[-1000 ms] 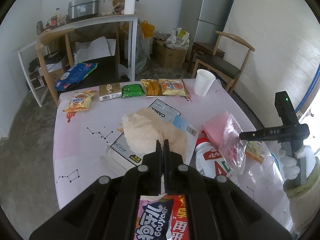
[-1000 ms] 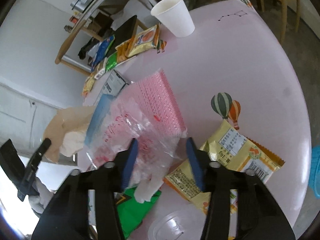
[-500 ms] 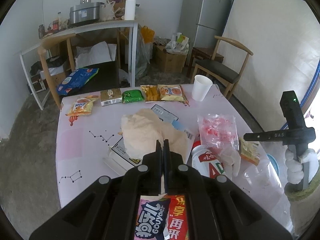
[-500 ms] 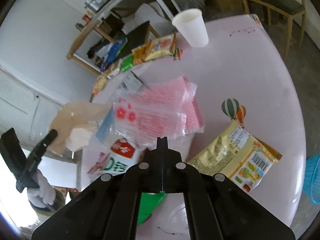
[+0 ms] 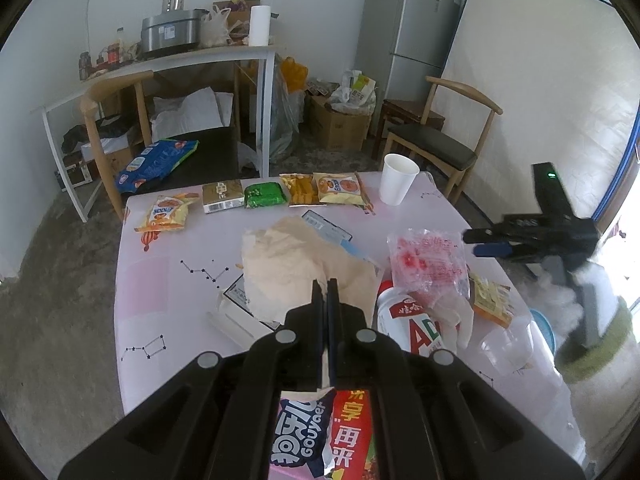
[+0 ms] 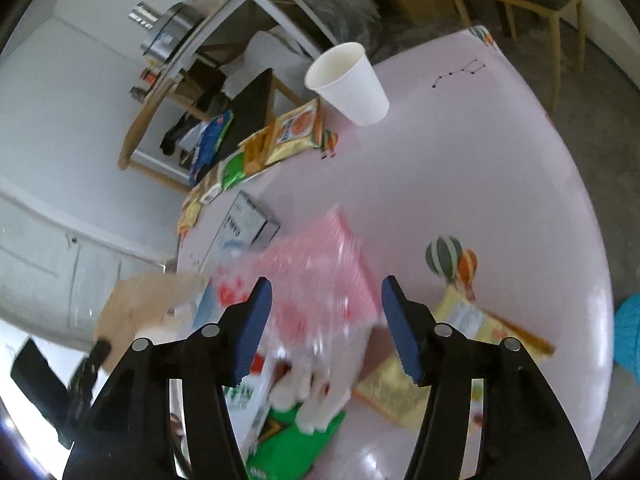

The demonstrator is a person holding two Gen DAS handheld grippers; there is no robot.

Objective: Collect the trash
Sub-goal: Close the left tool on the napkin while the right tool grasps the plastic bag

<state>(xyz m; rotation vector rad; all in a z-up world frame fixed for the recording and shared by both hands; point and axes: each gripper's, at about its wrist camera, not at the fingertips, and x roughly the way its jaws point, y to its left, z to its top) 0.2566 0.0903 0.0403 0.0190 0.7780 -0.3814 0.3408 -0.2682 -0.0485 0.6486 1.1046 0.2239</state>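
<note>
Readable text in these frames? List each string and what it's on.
"GOUYAER": blue-and-white wrapper under the left gripper.
"AD": white bottle.
"CROOK": orange-yellow snack bag, partly legible.
Chinese characters on the red packet and the bottle's red label: present, not transcribed.
Flat box print, other snack packs: too small or blurred.

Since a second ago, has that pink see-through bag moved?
Yes. The pink plastic bag has shifted away from the paper cup and now lies over the white bottle; the right gripper jaws have just opened, none pressing it.

Left claw (image 5: 325, 292) shut, right claw (image 6: 326, 312) just opened wide
</note>
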